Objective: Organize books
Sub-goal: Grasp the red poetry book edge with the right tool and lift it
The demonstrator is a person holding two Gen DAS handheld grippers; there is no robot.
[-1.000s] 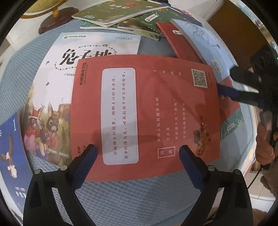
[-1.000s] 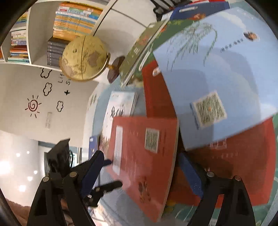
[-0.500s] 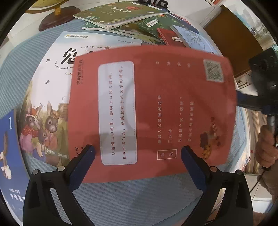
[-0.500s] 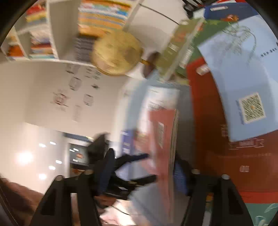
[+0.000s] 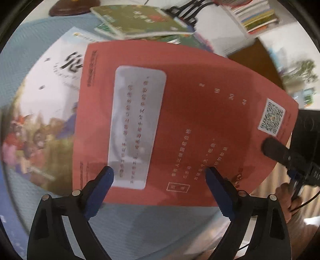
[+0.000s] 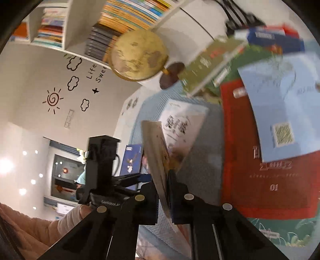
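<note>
The red book hangs tilted above the table, back cover facing the left wrist camera. My right gripper is shut on its right edge by the QR code. In the right wrist view the same book stands edge-on, pinched in my right gripper. My left gripper hovers in front of the book's lower edge; its jaws stand wide and are closing slightly, gripping nothing. The left gripper also shows beyond the book in the right wrist view.
On the blue-grey mat lie a white rabbit book, a green book pile, a dark red book under a light blue one, and a blue book. A globe and a bookshelf stand behind.
My right gripper closed on the red book's right edge and raised it off the mat, so the book now tilts in the air. The left gripper stayed wide and turned a little.
</note>
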